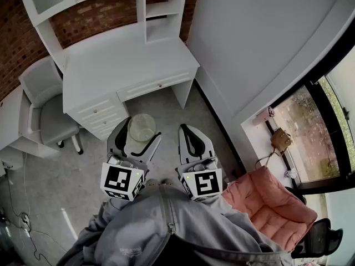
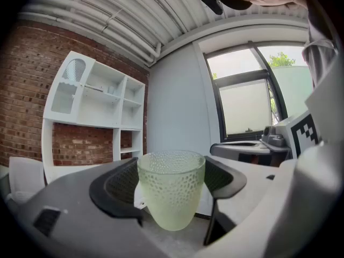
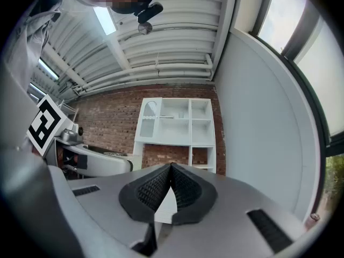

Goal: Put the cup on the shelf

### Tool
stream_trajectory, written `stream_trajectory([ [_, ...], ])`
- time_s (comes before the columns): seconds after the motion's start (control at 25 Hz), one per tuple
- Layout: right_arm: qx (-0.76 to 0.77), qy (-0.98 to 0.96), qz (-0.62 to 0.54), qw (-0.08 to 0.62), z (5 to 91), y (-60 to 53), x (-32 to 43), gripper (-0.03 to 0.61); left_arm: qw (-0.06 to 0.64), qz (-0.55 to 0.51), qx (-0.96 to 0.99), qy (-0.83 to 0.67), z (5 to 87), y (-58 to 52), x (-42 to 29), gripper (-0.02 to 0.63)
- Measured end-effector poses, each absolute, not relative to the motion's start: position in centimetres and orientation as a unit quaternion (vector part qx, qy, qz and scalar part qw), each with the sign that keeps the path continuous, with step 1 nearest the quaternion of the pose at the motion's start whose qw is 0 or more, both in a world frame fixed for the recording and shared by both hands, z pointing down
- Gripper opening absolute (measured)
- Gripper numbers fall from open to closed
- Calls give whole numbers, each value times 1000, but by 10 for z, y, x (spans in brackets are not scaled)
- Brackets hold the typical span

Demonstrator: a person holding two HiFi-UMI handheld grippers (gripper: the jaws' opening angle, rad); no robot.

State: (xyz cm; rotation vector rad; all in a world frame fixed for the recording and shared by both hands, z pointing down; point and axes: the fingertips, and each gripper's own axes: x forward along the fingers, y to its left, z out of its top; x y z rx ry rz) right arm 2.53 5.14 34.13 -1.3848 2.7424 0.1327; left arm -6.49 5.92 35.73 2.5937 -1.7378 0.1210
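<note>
1. The step in hand looks like carrying. The left gripper (image 1: 135, 142) holds the cup (image 2: 171, 190) up in the air in front of the person, well apart from the desk (image 1: 127, 60).
2. Its fingers (image 2: 115, 187) stand wide but press on the two sides of the cup. The cup is pale green and bumpy all over. It stands upright, and I can see nothing in it.
3. The right gripper (image 3: 171, 172) has its fingers (image 3: 148, 190) shut together with nothing between them.
4. The white shelf (image 1: 161, 15) stands on the back of the desk, against the brick wall (image 1: 111, 13).
5. Next, I think, the person must step closer and lift the cup to an open part of the shelf. The cup should sit flat there before the fingers let go. It looks like glass, so it should go down softly.
6. I can read no words anywhere. Each cube (image 1: 121, 182) on the grippers shows black and white squares, not letters. The small print on the grey top (image 1: 166, 231) is too tiny to read.
</note>
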Motion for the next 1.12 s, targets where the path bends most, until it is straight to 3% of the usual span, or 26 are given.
stream_trajectory([
  [1.12, -434, 900, 9, 35, 354, 48, 33, 28, 34, 52, 822, -566, 365, 66, -69, 371],
])
